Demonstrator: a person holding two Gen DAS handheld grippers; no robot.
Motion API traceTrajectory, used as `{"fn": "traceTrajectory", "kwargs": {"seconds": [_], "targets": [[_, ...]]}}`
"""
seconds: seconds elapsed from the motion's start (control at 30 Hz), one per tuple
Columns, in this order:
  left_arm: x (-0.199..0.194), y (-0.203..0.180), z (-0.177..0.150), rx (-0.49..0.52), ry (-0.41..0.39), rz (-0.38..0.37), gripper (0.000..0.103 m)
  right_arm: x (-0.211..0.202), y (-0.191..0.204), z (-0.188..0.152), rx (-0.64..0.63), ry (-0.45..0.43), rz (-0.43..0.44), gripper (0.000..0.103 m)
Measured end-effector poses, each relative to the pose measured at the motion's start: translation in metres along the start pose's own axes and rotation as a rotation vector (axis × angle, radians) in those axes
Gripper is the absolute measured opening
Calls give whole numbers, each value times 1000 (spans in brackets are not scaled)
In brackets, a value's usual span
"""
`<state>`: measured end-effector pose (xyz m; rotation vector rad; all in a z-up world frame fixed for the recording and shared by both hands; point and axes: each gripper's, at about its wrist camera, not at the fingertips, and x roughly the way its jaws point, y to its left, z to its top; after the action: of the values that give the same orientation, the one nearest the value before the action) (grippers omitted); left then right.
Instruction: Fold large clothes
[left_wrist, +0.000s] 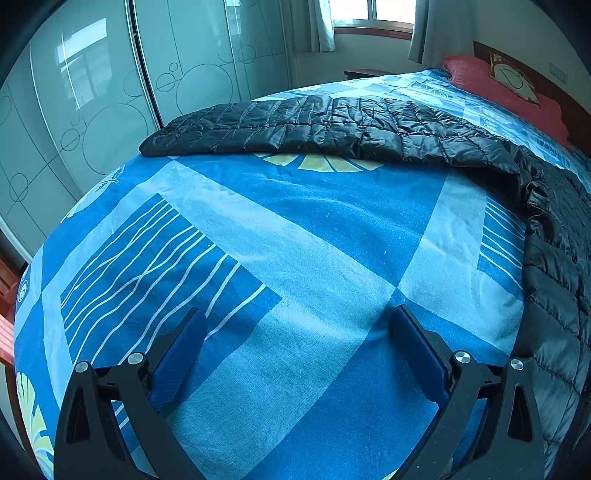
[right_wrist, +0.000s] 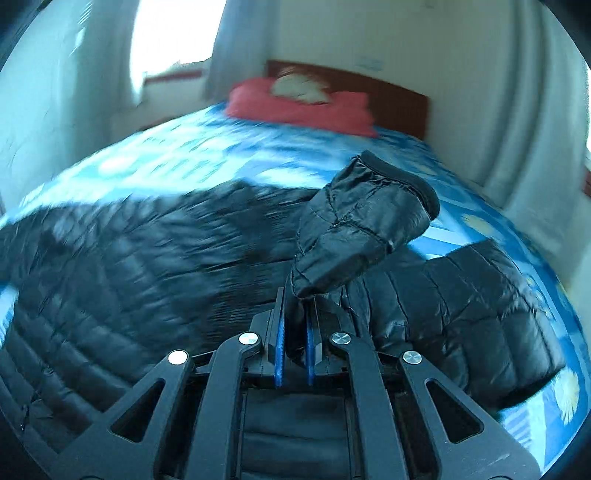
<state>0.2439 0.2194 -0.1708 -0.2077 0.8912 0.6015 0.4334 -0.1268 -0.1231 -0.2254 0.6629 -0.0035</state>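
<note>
Right gripper (right_wrist: 295, 332) pinches the sleeve cuff (right_wrist: 365, 221) at frame center w/ the black puffer jacket (right_wrist: 147, 266) spread leftward beneath, while left gripper (left_wrist: 295, 343), jaws wide, hovers over bare bedsheet (left_wrist: 295, 240), jacket's long axis across upper frame.

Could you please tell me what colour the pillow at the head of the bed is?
Red; the pillow shows best in the left wrist view.
</note>
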Motion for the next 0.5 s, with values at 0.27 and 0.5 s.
{"fn": "traceTrajectory", "kwargs": {"seconds": [0.27,0.5], "targets": [[0,0,0,-2,-1,-3,99,11,67,-14,-182,48,14,12],[0,0,0,-2,-1,-2,99,15,86,-13,-183,84,55,13]]}}
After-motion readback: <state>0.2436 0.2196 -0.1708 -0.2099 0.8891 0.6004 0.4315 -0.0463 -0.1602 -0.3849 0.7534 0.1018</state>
